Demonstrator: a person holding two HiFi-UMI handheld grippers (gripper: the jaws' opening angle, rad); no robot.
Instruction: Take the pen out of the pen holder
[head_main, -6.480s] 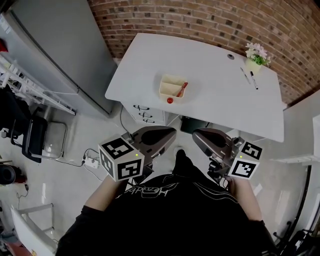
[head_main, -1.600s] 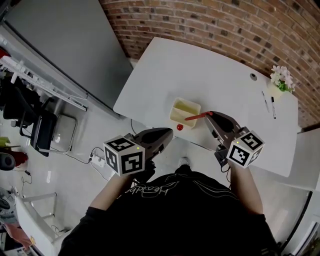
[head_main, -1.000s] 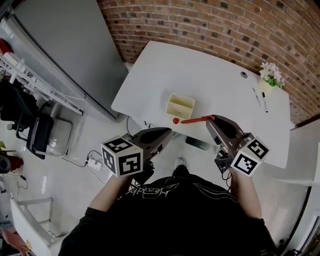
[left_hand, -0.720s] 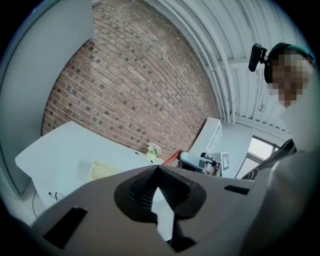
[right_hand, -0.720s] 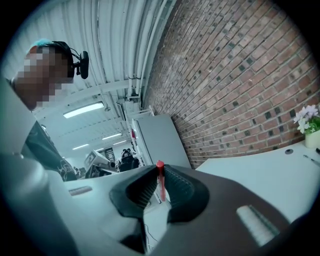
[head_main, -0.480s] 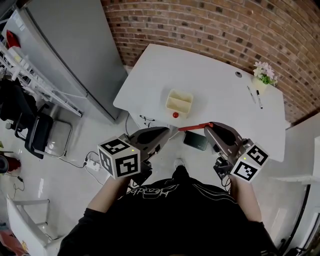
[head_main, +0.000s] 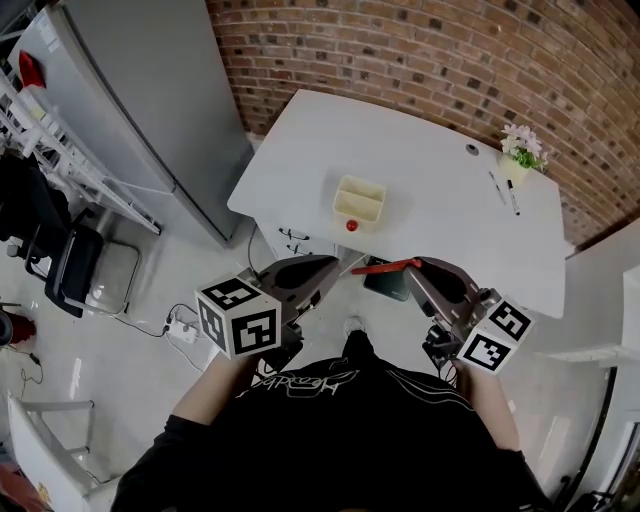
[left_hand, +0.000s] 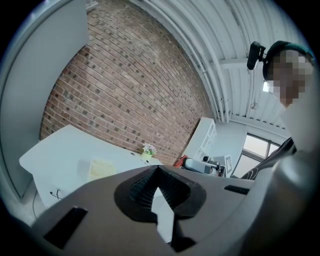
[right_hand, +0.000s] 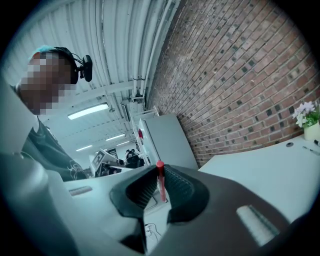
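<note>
The left hand-held gripper (head_main: 333, 263) hangs below and left of the pen holder (head_main: 360, 200), off the near edge of the white surface (head_main: 430, 170). Its own view shows its jaws together with nothing between them (left_hand: 157, 172). It looks parked there as the spare hand, clear of the work.

The cream pen holder stands on the surface near that edge, with no pen visible in it. A small red round thing (head_main: 351, 226) lies on the surface just in front of it; what it is cannot be told.

The right hand-held gripper (head_main: 413, 266) is below and right of the holder, clamped on the red pen (head_main: 385, 266). The pen sticks out sideways from the jaws towards the left gripper, well clear of the holder and past the surface's edge. In the right gripper view it stands pinched between the ribbed pads (right_hand: 160, 181). By my reading, the pen is already out and is being carried off.

Far right of the holder stands a flower pot (head_main: 518, 152), with two loose pens (head_main: 512, 198) beside it.

Count: two grippers, one holder, one red pen, one red round thing, one pot, two loose pens.
</note>
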